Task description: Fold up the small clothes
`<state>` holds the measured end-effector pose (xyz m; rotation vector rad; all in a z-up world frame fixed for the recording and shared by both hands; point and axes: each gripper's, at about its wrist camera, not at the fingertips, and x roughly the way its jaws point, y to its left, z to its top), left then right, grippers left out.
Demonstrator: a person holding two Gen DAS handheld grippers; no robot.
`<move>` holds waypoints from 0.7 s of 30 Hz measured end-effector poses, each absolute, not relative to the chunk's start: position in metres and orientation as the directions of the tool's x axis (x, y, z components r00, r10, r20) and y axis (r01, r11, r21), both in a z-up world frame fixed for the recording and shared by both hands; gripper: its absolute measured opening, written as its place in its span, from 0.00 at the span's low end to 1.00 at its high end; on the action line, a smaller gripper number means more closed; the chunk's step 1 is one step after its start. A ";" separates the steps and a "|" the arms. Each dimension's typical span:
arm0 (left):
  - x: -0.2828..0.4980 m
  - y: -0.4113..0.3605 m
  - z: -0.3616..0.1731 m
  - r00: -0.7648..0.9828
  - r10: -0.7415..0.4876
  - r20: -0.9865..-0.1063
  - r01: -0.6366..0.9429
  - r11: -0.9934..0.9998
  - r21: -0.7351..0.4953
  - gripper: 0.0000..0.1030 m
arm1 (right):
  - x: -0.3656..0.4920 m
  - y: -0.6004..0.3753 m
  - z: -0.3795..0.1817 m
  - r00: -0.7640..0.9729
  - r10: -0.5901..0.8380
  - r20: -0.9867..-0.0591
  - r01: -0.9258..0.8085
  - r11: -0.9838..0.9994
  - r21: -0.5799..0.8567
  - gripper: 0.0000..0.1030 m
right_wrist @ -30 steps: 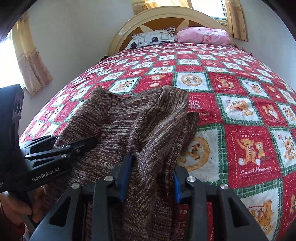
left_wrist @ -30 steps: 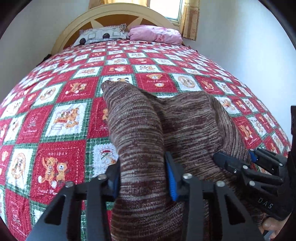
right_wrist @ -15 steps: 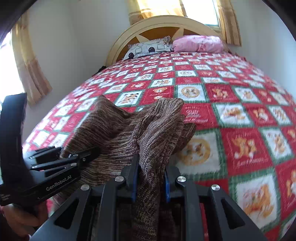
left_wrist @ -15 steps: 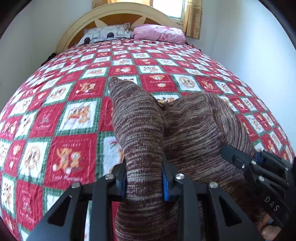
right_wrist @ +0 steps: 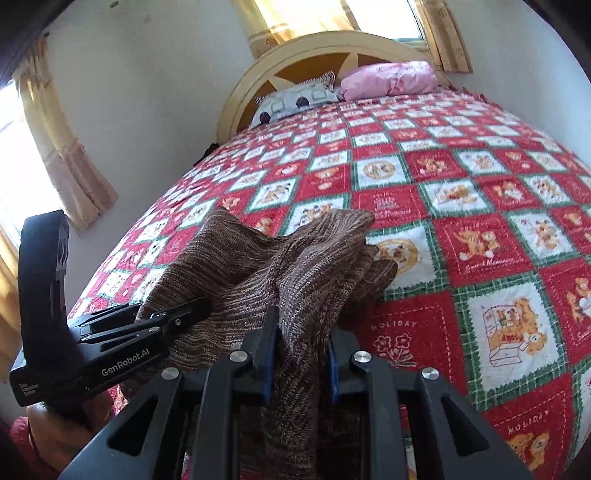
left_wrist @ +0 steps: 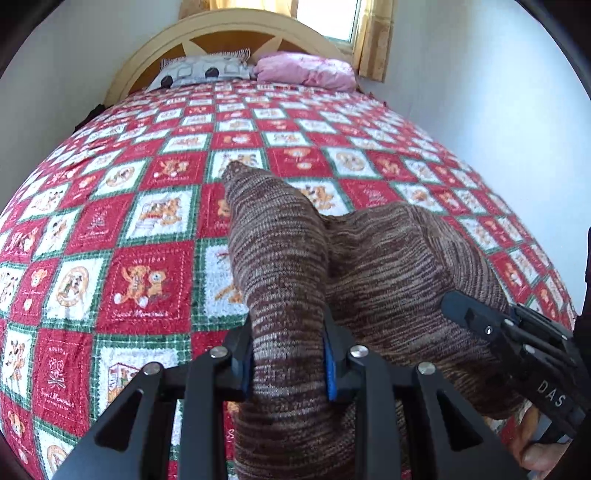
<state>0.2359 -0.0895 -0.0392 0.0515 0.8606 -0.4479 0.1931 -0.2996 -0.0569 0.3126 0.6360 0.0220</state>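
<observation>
A brown marled knit garment (left_wrist: 388, 266) lies bunched on the red, white and green patchwork bedspread (left_wrist: 147, 229). My left gripper (left_wrist: 290, 354) is shut on its left part, blue pads pressed into a thick fold that rises off the bed. My right gripper (right_wrist: 301, 358) is shut on the garment (right_wrist: 295, 266) at its right part, the cloth hanging between its fingers. Each view shows the other gripper at its edge: the right gripper (left_wrist: 452, 304) at lower right, the left gripper (right_wrist: 205, 306) at lower left, tips buried in the knit.
Two pillows, a grey patterned pillow (left_wrist: 203, 70) and a pink pillow (left_wrist: 306, 70), lie against the cream headboard (left_wrist: 236, 27). White walls flank the bed, with curtains (right_wrist: 55, 147) on the left and behind. A hand (right_wrist: 55, 428) holds the left gripper.
Both grippers have closed onto the knit garment and lifted it; the held folds now rise higher off the bedspread and the cloth has drawn toward me.
</observation>
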 end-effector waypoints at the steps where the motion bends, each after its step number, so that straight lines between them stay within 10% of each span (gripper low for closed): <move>1: 0.235 -0.088 -0.037 0.568 -0.366 -0.737 0.396 0.907 -0.144 0.28 | 0.191 -0.295 -0.052 0.814 0.101 -0.573 0.073 0.959 0.273 0.21; 21: 0.200 0.025 0.015 0.738 -0.220 -0.638 0.221 0.972 -0.079 0.28 | 0.187 -0.170 0.007 0.876 0.208 -0.434 -0.112 0.966 0.235 0.21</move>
